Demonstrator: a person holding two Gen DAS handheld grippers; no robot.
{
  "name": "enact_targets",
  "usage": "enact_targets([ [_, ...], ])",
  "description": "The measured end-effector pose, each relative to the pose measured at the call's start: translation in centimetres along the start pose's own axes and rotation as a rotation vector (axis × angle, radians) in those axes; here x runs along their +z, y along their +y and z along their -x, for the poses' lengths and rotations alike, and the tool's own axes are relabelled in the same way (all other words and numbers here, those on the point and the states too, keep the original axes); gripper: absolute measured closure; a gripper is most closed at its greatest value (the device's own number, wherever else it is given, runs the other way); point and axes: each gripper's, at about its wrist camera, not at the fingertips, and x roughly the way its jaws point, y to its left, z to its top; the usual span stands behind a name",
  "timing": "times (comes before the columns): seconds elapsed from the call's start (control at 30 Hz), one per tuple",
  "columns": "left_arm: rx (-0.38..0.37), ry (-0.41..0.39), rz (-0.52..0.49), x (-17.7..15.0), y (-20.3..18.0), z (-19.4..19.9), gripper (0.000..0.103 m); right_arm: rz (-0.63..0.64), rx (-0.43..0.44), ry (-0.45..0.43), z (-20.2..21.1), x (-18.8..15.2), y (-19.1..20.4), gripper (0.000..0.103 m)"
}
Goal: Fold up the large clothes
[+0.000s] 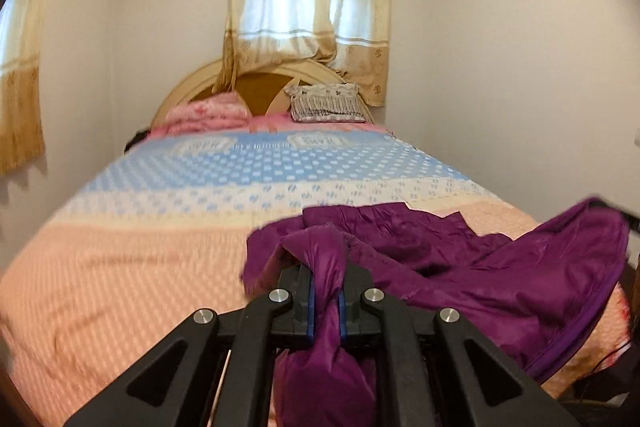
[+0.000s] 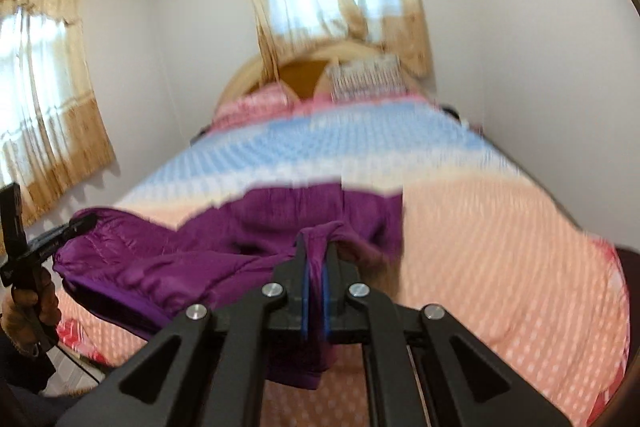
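Bed (image 1: 120, 267) carrying purple jacket (image 1: 460, 267) across its near end, long axis stretching side to side between both hands. Left hand-held gripper (image 1: 325, 291) clenching one bunched edge, right hand-held gripper (image 2: 316, 291) clenching the other, neither nearer.

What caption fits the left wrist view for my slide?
Left gripper clamps a bunch of the purple jacket above the patterned bed.

Left claw (image 1: 325, 291) and right claw (image 2: 315, 291) clamped tight — both raised.
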Motion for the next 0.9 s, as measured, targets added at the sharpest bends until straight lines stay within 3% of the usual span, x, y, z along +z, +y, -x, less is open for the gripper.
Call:
enact_targets([
  [0.1,0.041,0.048,-0.022,0.5,1.1,-6.9,0.096,0.01,-0.022,-0.001,-5.3,1.3,-0.8,0.097],
  [0.27,0.118,0.127,-0.026,0.6,3.5,-18.0,0.093,-0.068,-0.078,0.064,-17.5,2.7,-4.0,0.097],
  [0.4,0.13,0.17,0.04,0.7,4.8,-22.7,0.083,-0.077,-0.114,0.106,-22.3,2.8,-5.3,0.097],
  [0.57,0.135,0.183,0.149,0.7,6.5,-25.5,0.043,-0.088,-0.14,0.161,-26.2,2.1,-6.7,0.097],
  [0.6,0.171,0.17,0.153,0.7,6.6,-25.6,0.033,-0.09,-0.144,0.161,-26.5,1.9,-6.9,0.096],
  [0.63,0.234,0.148,0.143,0.9,6.6,-25.7,0.013,-0.088,-0.149,0.166,-27.0,1.8,-7.1,0.096],
  [0.67,0.279,0.123,0.134,0.9,6.6,-25.5,0.004,-0.084,-0.152,0.18,-27.6,1.8,-7.2,0.095],
  [0.73,0.35,0.074,0.125,1.3,6.7,-25.6,0.004,-0.092,-0.165,0.182,-28.1,1.8,-7.2,0.094],
  [0.77,0.372,0.074,0.128,1.6,6.9,-25.9,0.004,-0.104,-0.176,0.173,-28.3,1.9,-7.4,0.085],
  [0.87,0.398,0.078,0.116,2.3,6.2,-26.8,0.004,-0.145,-0.202,0.142,-28.9,2.8,-7.9,0.037],
  [0.9,0.43,0.078,0.097,2.5,5.6,-27.1,0.004,-0.162,-0.215,0.121,-28.9,3.2,-8.0,0.031],
])
